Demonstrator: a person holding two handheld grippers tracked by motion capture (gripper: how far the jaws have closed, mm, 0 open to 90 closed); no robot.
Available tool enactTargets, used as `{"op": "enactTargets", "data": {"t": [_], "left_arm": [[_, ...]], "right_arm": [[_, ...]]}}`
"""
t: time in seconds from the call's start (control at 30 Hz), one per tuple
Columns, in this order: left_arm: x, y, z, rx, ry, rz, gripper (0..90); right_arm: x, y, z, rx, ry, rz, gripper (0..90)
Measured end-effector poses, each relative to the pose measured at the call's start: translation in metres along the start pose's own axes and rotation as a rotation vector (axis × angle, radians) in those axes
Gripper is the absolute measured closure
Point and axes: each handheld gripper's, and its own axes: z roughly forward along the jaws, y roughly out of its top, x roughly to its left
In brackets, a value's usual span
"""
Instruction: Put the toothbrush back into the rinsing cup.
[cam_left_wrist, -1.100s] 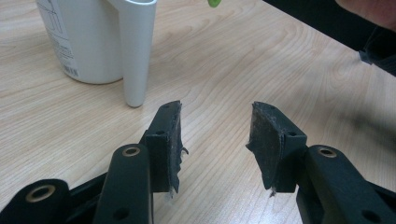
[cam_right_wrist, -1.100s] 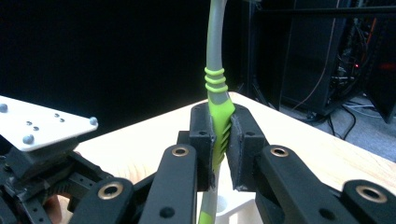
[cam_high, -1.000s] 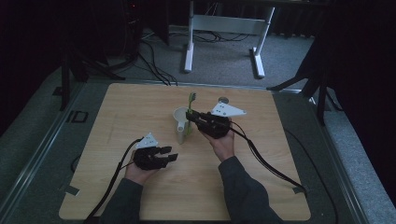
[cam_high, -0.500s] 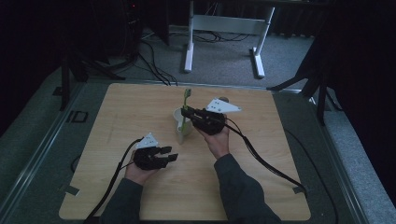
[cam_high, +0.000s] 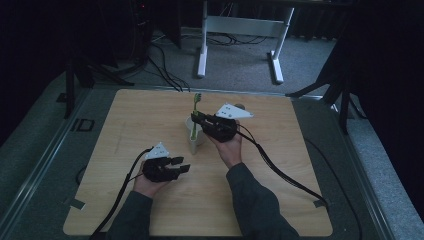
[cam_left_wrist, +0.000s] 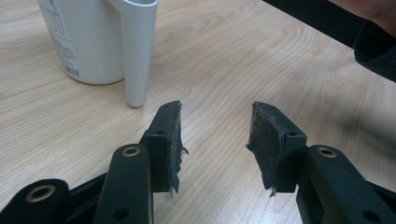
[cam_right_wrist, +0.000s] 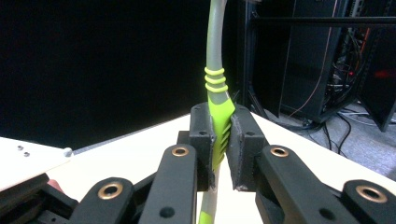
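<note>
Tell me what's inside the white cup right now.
A green toothbrush stands upright in the cup, head up, gripped at the handle by the right claw. The cup wall hides its lower end and anything else inside.

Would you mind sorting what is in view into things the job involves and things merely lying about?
In use: green toothbrush, white cup, right hand-held gripper, left hand-held gripper.

Lying about: white table legs and floor cables beyond the wooden table.
</note>
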Motion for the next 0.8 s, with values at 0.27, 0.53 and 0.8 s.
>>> {"op": "enactTargets", "data": {"t": [0.27,0.53,0.8], "left_arm": [[0.0006,0.0000,-0.0002,-0.002,0.001,0.000,54.8],[0.0001,-0.0002,0.0009,0.002,0.001,0.001,54.8],[-0.0002,-0.0005,0.0015,0.005,0.002,0.003,54.8]], "right_arm": [[-0.0010,-0.0043,0.0042,-0.001,-0.010,0.009,81.1],[-0.0018,-0.0050,0.0051,0.000,-0.018,0.006,81.1],[-0.0022,-0.0046,0.0048,0.005,-0.030,-0.006,81.1]]}}
